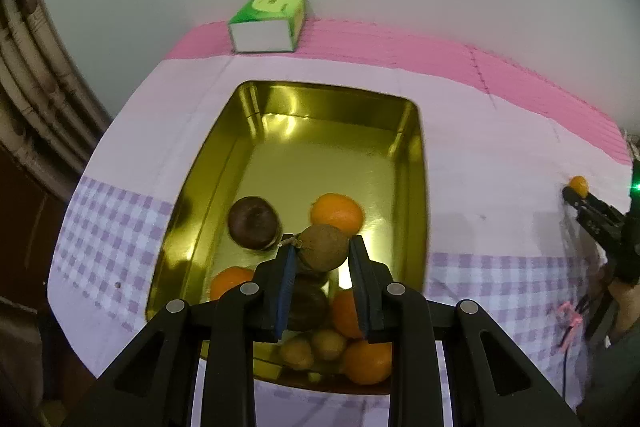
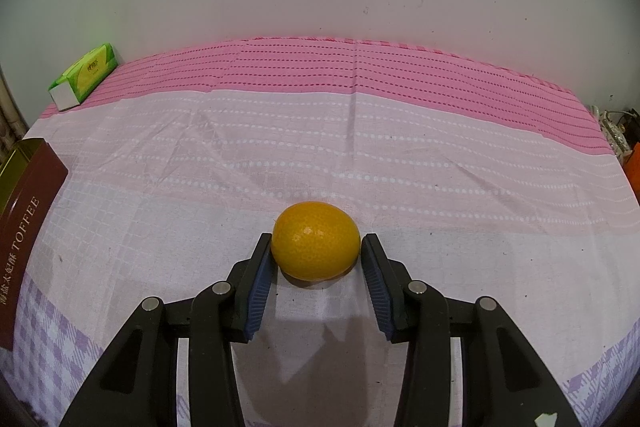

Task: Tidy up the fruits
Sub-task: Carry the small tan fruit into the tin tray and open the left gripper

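Observation:
In the left wrist view my left gripper (image 1: 322,247) is shut on a small brown round fruit (image 1: 324,247) and holds it above a gold tin tray (image 1: 416,155). The tray holds several oranges (image 1: 337,213), dark purple fruits (image 1: 253,222) and small yellowish fruits (image 1: 328,343). In the right wrist view my right gripper (image 2: 317,247) is open around an orange (image 2: 316,241) that rests on the cloth, one finger on each side. That orange (image 1: 579,185) and the right gripper also show at the far right of the left wrist view.
A pink, white and purple-check cloth (image 2: 360,155) covers the table. A green tissue box (image 1: 267,22) stands at the back by the wall; it also shows in the right wrist view (image 2: 84,77). The tin's brown "TOFFEE" side (image 2: 24,227) is at the left.

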A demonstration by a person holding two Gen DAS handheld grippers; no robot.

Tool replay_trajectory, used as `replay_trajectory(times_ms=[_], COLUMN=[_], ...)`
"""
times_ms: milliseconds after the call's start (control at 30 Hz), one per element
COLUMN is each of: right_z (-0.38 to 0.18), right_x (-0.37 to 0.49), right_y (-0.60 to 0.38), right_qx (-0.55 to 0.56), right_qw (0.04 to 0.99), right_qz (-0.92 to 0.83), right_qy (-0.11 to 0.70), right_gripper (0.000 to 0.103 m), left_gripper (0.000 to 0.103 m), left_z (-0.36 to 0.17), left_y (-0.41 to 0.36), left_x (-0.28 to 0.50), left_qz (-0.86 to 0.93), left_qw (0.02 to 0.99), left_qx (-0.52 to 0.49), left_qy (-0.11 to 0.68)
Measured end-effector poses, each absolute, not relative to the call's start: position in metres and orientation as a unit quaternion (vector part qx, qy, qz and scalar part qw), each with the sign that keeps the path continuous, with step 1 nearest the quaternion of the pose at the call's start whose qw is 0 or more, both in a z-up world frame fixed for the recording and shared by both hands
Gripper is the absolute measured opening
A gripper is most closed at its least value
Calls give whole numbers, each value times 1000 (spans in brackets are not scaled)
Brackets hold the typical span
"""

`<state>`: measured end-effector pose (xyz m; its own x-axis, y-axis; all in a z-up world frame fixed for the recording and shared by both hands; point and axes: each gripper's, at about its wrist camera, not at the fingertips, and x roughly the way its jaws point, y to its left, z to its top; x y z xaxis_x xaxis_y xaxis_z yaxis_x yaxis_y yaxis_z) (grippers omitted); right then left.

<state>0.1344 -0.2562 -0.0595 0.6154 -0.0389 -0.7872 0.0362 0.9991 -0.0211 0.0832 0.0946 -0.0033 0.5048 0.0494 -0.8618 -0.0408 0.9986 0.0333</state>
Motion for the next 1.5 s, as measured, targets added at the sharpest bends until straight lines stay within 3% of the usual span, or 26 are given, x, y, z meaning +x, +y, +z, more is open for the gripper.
replay_trajectory(times_ms=[1100,1500], right_z=[-59,-59], right_x=[135,135], right_y=[-257,-257], right_qx=[-2,-2], right_qw=[899,899], right_qz=[-21,-21], right_qy=[438,438], right_gripper=[41,41], left_gripper=[28,40], left_z=[-37,-36], left_y=[116,115], left_x=[94,94], left_qz=[57,50], left_qw=[844,839], left_qx=[6,5], left_qy=[533,542])
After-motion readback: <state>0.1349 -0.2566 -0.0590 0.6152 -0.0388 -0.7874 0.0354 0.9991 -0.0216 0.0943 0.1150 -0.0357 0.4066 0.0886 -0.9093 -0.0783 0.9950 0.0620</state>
